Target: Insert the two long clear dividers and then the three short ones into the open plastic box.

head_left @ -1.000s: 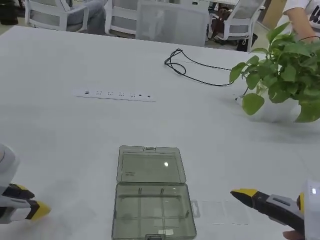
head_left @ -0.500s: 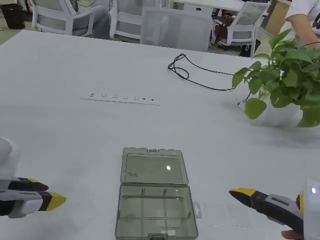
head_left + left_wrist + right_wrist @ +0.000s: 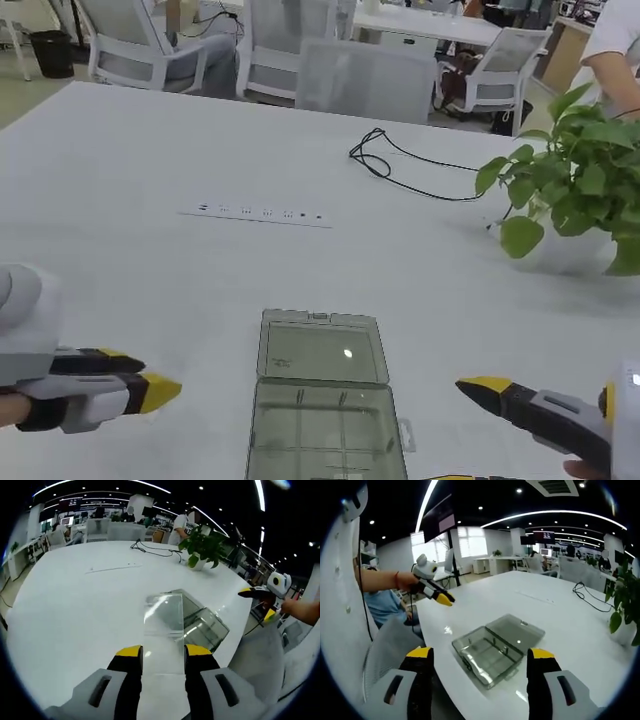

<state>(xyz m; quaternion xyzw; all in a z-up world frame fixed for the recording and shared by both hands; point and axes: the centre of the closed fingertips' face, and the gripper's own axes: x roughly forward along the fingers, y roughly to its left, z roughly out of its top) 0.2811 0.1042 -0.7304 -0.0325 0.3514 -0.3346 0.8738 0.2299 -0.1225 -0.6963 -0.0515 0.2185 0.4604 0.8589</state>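
Note:
The open smoky plastic box (image 3: 327,432) lies near the table's front edge, its lid (image 3: 322,350) folded back away from me. The box also shows in the right gripper view (image 3: 492,652) and, past the divider, in the left gripper view (image 3: 205,625). My left gripper (image 3: 150,388) hovers left of the box. Between its jaws it holds a clear divider (image 3: 162,617) that sticks out forward, and the left gripper (image 3: 162,652) is shut on it. My right gripper (image 3: 458,432) hangs right of the box, and the right gripper (image 3: 480,654) stands open with nothing in it.
A white power strip (image 3: 265,213) lies mid-table, with a black cable (image 3: 400,165) behind it. At the right edge stands a potted plant (image 3: 570,190). Chairs (image 3: 360,75) line the far side, where a person (image 3: 615,50) is standing.
The head camera has tilted and shifted, so the table sits lower in view. My left gripper has moved right, closer to the box. The right gripper has kept its place.

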